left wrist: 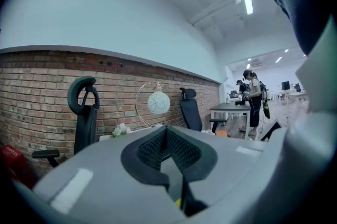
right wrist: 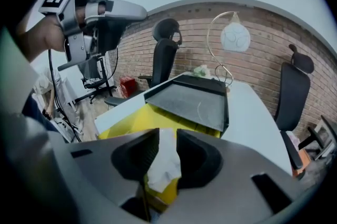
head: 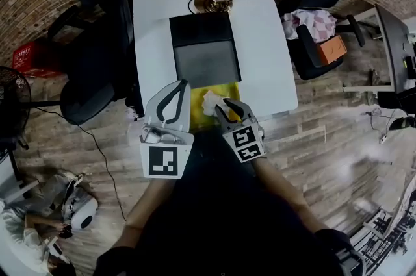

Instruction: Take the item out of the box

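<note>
Position of the item: the white paper wad sits directly between the pads of my right claw, which is clenched on it. No reach is needed; the item lies at the claw itself, not ahead of it or to either side.

Orientation: in the right gripper view the wad's long axis runs along the jaws, from the pad tips back toward the claw body. Its lower end overlaps the yellow box in that view. I cannot tell whether that end is clear of the box or touching it.

Location on the worktop: in the head view the wad and right claw are over the near end of the yellow box, at the worktop edge closest to me. A dark tray lies just beyond the box, on the far side.

Other claw: my left claw is just left of the box, clenched on nothing. The right claw is the nearer one and has the item.

Judgement: the coming move turns on separation from the box. The direction is up and back toward me, away from the dark tray.
</note>
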